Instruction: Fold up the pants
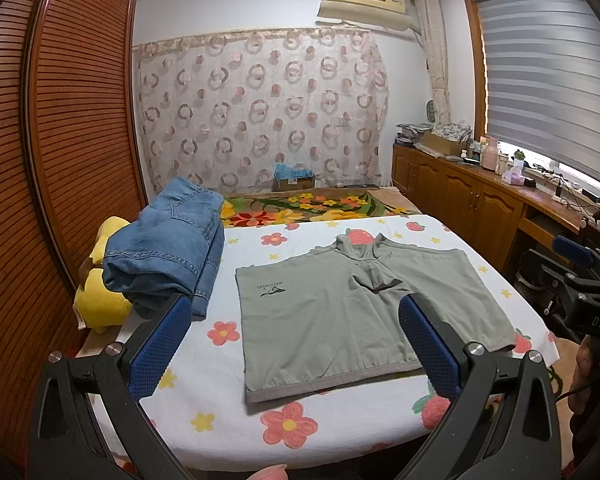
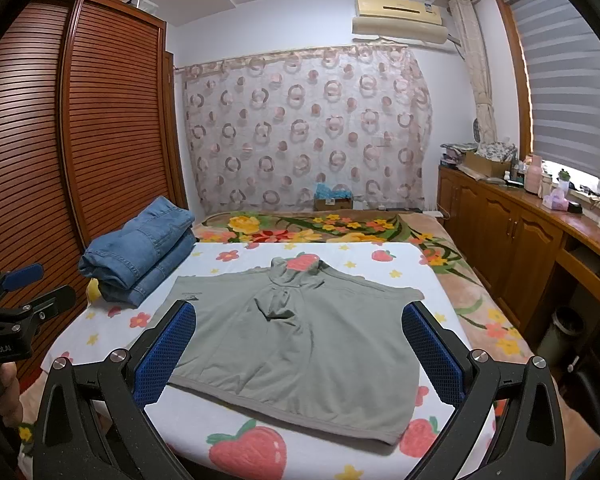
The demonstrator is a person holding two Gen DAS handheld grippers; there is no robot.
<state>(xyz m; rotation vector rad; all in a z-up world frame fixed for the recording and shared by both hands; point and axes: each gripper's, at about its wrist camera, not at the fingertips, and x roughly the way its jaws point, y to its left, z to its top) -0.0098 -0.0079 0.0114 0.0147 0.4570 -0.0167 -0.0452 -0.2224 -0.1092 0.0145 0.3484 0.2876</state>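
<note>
Pants [image 1: 320, 328], grey-green and short in the leg: lay spread open on the flowered sheet [image 1: 220, 360] of the bed, roughly at its middle, waistband [image 1: 332, 382] toward the near edge and both legs pointing away, apart from each other. At far left, saw a yellow toy [image 1: 100, 304] with a stack of folded jeans [image 1: 168, 248] resting on it, just beside the pants but not touching them; judged that stack finished and no part of the present job. Next, found the left tongs [image 1: 295, 304] released, pads spread wide, hovering over the near half of the cloth and grasping nothing. In the middle, noted a small logo [image 1: 270, 288] on the left leg and a crumpled bunch [image 1: 372, 280] at the crotch, but no layer laid over another. Further right, found the right tongs [image 2: 299, 310] likewise released, hanging above the waistband, empty. At far right, only a wooden cabinet [image 1: 460, 196] along the wall. Judged the fold not yet begun: nothing gripped, no crease made. Left to do, by that reading: smoothing the bunch, bringing one leg over the other, then doubling the length.
</note>
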